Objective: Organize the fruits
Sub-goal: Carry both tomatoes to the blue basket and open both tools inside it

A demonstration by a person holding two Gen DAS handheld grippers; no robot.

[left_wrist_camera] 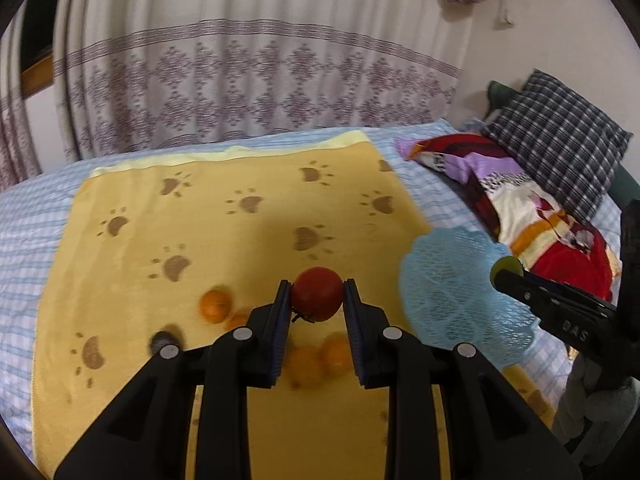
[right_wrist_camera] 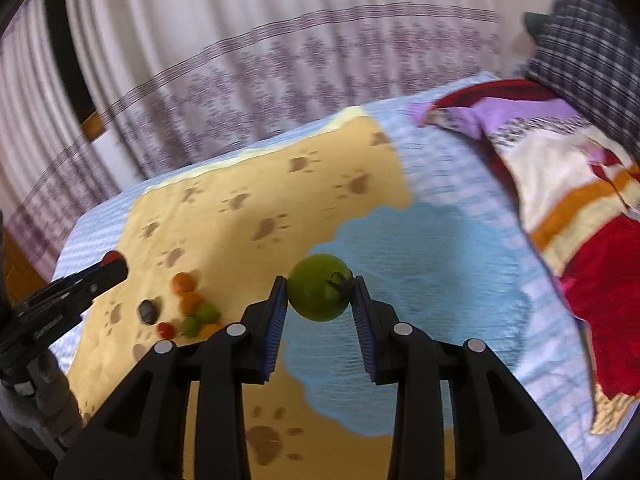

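My left gripper (left_wrist_camera: 317, 295) is shut on a red tomato (left_wrist_camera: 316, 293), held above the yellow paw-print towel (left_wrist_camera: 240, 184). My right gripper (right_wrist_camera: 320, 294) is shut on a green tomato (right_wrist_camera: 318, 293) with a dark stem, held over the light blue mesh mat (right_wrist_camera: 420, 280). In the left wrist view the right gripper (left_wrist_camera: 505, 270) shows at the right edge with the green tomato (left_wrist_camera: 508, 265) at its tip, above the mat (left_wrist_camera: 452, 288). The left gripper (right_wrist_camera: 114, 264) appears at the left of the right wrist view. Loose fruits lie on the towel: oranges (left_wrist_camera: 216, 304), a dark fruit (left_wrist_camera: 164, 340), small green (right_wrist_camera: 206, 312) and red (right_wrist_camera: 166, 330) ones.
The towel lies on a blue checked bedsheet (left_wrist_camera: 24, 240). A patterned curtain (left_wrist_camera: 240, 72) hangs behind the bed. A colourful folded blanket (left_wrist_camera: 520, 208) and a plaid pillow (left_wrist_camera: 560, 144) lie at the right. A person's grey sleeve (left_wrist_camera: 592, 412) shows at the lower right.
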